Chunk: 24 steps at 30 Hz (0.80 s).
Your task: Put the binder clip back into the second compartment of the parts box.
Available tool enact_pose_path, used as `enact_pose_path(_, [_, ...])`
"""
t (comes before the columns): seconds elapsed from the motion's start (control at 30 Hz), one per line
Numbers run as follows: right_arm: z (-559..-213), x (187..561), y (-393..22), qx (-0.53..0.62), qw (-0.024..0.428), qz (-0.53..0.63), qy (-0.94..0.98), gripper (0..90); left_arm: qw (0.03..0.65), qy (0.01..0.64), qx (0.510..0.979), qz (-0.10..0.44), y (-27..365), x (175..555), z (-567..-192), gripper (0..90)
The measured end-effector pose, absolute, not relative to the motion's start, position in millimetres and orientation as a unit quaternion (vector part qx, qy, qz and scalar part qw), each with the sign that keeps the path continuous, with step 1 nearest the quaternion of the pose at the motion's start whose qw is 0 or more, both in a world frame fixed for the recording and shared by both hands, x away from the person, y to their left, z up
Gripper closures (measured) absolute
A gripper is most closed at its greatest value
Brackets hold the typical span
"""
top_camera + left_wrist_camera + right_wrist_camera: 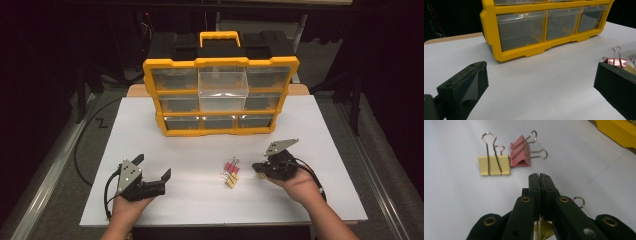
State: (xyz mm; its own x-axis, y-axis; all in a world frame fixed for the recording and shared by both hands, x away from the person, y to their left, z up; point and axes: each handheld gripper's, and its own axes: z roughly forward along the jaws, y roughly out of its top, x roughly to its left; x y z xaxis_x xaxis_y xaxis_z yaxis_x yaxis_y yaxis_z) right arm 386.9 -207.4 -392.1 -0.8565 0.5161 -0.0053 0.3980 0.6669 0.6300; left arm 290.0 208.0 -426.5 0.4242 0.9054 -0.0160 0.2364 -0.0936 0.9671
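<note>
R gripper (pixel 540 177) is closed, apparently pinching a held yellow clip (pixel 545 229) low in its jaws, one wire loop poking out sideways. L gripper (pixel 152 166) is wide open and empty, resting on the table (pixel 320 150). Next, probably: lift the clip to the pulled-out clear drawer (pixel 223 82) of the organizer (pixel 220 62), get over the rim, then release. Loose yellow clip (pixel 494 165) and red clip (pixel 520 155) touch mid-table; yellow's handles point away from R gripper, body crosswise; red's handles point sideways.

White table (pixel 150 135) — yellow drawer organizer (pixel 220 95), binder clips (pixel 231 173) on it.
</note>
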Motion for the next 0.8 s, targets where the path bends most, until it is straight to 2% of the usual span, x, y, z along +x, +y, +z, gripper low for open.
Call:
enact_pose_path(0.3, [-381,391,-206,0.251,0.082,0.275,0.924,90.0,0.504,0.420,0.674,0.339,207,290,-427,0.3])
enact_pose_path(0.8, [-368,397,-206,0.251,0.048,0.228,0.940,90.0,0.512,0.420,0.671,0.333,209,288,-426,0.3])
